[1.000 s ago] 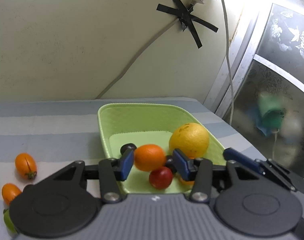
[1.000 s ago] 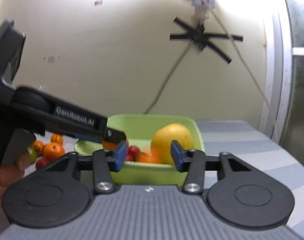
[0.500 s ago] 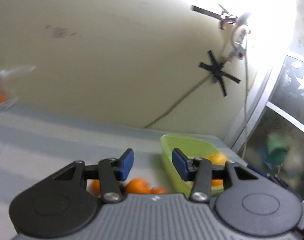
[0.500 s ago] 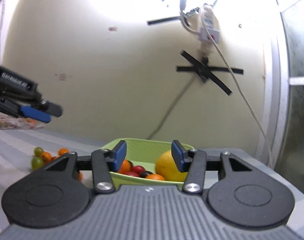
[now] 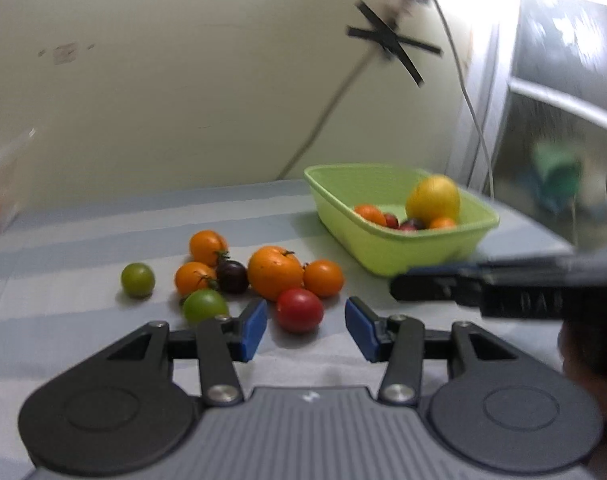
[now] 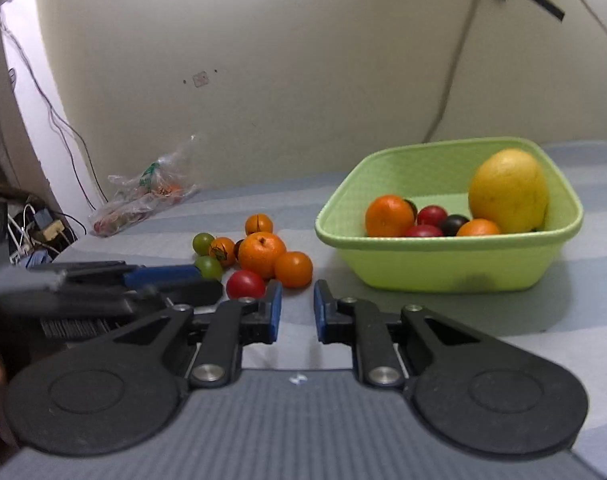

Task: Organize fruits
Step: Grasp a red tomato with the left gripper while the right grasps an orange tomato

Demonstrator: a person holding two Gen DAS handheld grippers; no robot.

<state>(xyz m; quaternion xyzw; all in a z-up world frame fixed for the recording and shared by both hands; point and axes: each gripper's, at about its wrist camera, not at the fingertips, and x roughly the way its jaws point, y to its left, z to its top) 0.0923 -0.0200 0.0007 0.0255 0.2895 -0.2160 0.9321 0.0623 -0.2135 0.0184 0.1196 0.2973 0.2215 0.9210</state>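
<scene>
Fruits are split: a loose cluster on the striped tablecloth (image 6: 383,216), the rest in the green basin (image 6: 443,268) with the big yellow citrus (image 6: 507,190). Your left gripper (image 5: 305,326) is spread, pads empty, red tomato (image 5: 299,309) just ahead of the gap. Your right gripper (image 6: 297,312) is as closed as it gets, a narrow slot left, pinching nothing. Plastic bag (image 6: 143,196) by the wall.

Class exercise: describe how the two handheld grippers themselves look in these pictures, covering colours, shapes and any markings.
Both the left gripper and the right gripper share one build: a ribbed grey body with a small white logo, two round black discs, black linkage arms with silver rivets, and blue pads on the fingers. Seen side-on, the right gripper's black body bears pale lettering too blurred to read.
</scene>
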